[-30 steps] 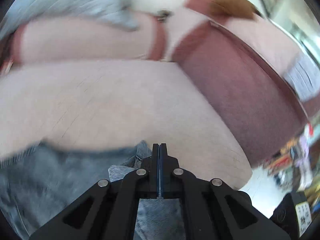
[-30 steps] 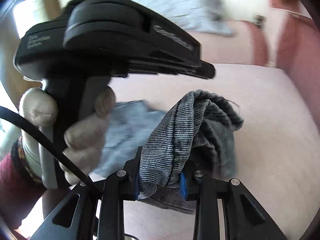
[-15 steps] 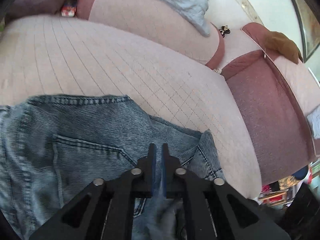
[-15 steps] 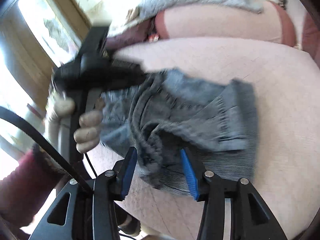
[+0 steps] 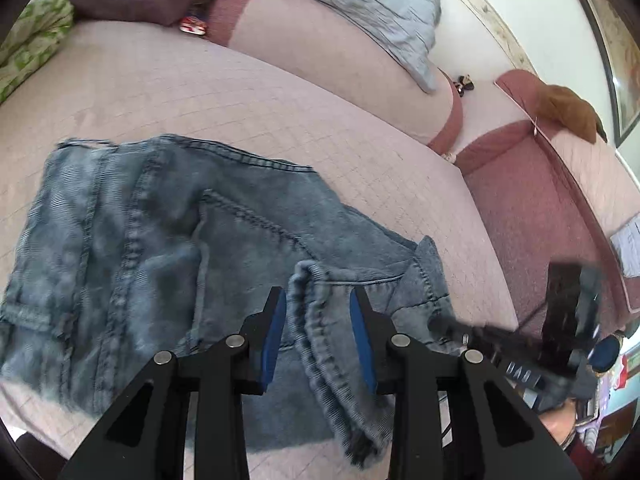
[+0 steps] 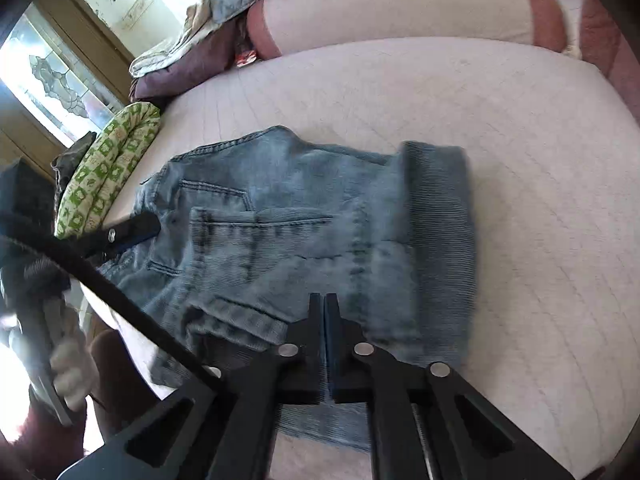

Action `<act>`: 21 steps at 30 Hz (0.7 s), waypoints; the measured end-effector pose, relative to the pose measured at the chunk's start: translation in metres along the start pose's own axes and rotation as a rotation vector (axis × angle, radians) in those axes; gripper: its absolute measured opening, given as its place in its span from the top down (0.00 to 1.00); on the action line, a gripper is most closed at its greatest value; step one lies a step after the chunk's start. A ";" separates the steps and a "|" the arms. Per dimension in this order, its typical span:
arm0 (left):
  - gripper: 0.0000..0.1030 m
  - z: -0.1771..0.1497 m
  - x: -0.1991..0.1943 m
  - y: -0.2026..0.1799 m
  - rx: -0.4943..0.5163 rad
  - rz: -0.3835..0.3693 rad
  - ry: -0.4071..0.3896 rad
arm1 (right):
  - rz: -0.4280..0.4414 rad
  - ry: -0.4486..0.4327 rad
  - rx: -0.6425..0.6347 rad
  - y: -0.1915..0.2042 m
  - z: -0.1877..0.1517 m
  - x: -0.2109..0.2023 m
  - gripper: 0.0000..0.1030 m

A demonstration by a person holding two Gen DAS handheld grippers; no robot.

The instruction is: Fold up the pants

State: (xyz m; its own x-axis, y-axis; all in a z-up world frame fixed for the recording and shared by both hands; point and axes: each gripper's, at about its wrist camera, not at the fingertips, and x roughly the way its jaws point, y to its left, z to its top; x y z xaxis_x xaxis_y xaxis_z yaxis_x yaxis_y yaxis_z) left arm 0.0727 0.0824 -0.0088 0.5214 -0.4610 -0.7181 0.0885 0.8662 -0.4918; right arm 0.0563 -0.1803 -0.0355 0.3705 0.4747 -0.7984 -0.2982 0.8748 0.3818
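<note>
Across the frame's middle, pink quilted sofa seat point(image 6: 440, 92); folded denim pants point(image 6: 304, 232) lie flat on it, centre-left; left gripper point(image 5: 318, 328), lower centre, jaws wide, hem ridge between them, untouched; right gripper point(image 6: 324, 316), jaws pressed together, empty, over pants' near edge.

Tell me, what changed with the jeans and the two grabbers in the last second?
The left gripper opened and let go of the jeans. The right gripper dropped its bunched denim and shut empty. The jeans went from held up to lying folded. The pink bed cover stayed put.
</note>
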 end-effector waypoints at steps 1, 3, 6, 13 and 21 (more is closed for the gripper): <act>0.69 -0.001 -0.003 0.002 -0.008 0.006 -0.007 | 0.015 0.000 -0.028 0.009 0.011 0.004 0.97; 0.69 -0.007 -0.010 0.010 -0.044 0.003 -0.020 | 0.053 0.019 -0.073 0.031 0.027 0.021 0.97; 0.69 -0.017 -0.021 0.016 -0.080 -0.004 -0.038 | 0.100 0.041 -0.087 0.045 0.049 0.028 0.96; 0.53 -0.025 -0.016 -0.036 0.065 -0.094 -0.035 | 0.062 -0.035 0.112 -0.022 0.015 -0.039 0.32; 0.53 -0.049 0.036 -0.073 0.164 -0.055 0.091 | 0.008 0.023 0.161 -0.052 -0.005 -0.002 0.68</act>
State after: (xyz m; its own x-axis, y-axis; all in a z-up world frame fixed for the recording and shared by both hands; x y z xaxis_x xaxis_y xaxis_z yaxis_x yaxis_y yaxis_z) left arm 0.0429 -0.0069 -0.0226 0.4336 -0.5174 -0.7377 0.2553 0.8557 -0.4501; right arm 0.0664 -0.2279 -0.0560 0.3478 0.4810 -0.8048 -0.1553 0.8761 0.4565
